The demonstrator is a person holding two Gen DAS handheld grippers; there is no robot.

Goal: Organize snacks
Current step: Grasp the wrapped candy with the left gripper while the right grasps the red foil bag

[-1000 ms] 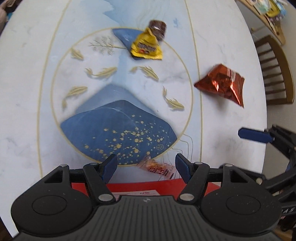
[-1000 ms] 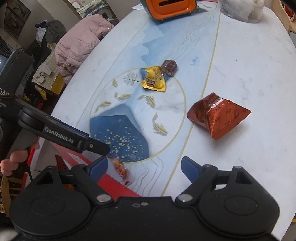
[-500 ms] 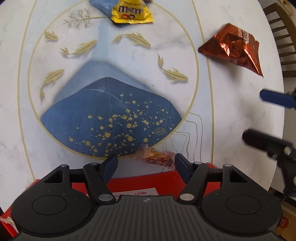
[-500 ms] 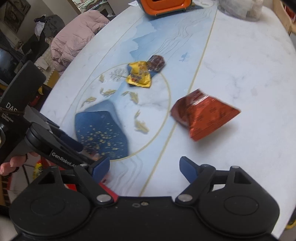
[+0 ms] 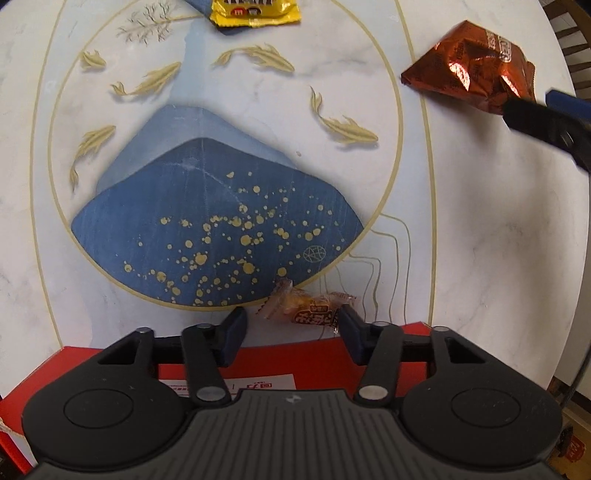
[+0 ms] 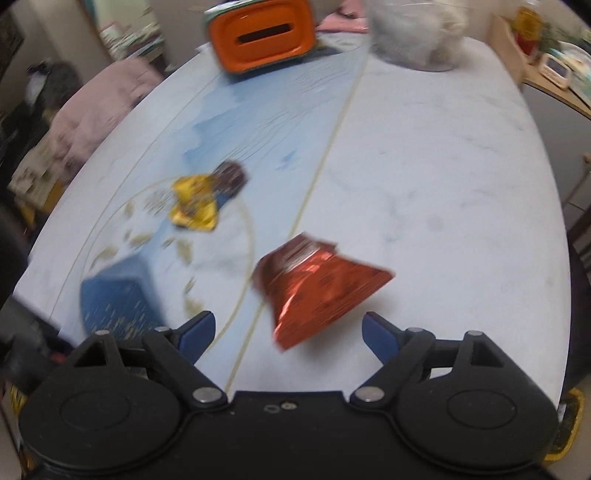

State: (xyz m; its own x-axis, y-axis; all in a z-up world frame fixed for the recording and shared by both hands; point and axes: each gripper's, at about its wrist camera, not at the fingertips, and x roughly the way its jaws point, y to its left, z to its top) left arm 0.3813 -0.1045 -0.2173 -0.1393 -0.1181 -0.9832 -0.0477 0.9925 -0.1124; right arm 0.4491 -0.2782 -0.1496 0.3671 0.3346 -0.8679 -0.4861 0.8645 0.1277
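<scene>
My left gripper (image 5: 291, 326) is open above a red box (image 5: 92, 363) at the table's near edge. A small orange wrapped candy (image 5: 308, 308) lies on the table just ahead, between its fingertips. A yellow candy bag (image 5: 255, 13) lies at the far side. A red foil snack bag (image 5: 471, 79) lies to the right, and the right gripper's fingers (image 5: 543, 118) reach it. In the blurred right wrist view my right gripper (image 6: 284, 332) is open, with the red foil bag (image 6: 317, 288) just ahead between its fingertips. The yellow bag (image 6: 194, 203) and a dark brown snack (image 6: 231, 179) lie farther left.
The round marble table (image 6: 443, 166) has a blue and gold painted pattern. An orange container (image 6: 262, 33) and a white fluffy thing (image 6: 417, 29) stand at its far edge. A pink jacket (image 6: 96, 107) lies beyond the left side. A wooden chair (image 5: 572, 37) stands at the right.
My right gripper has moved forward and right, closing in on the red foil bag. My left gripper has advanced over the red box toward the orange candy.
</scene>
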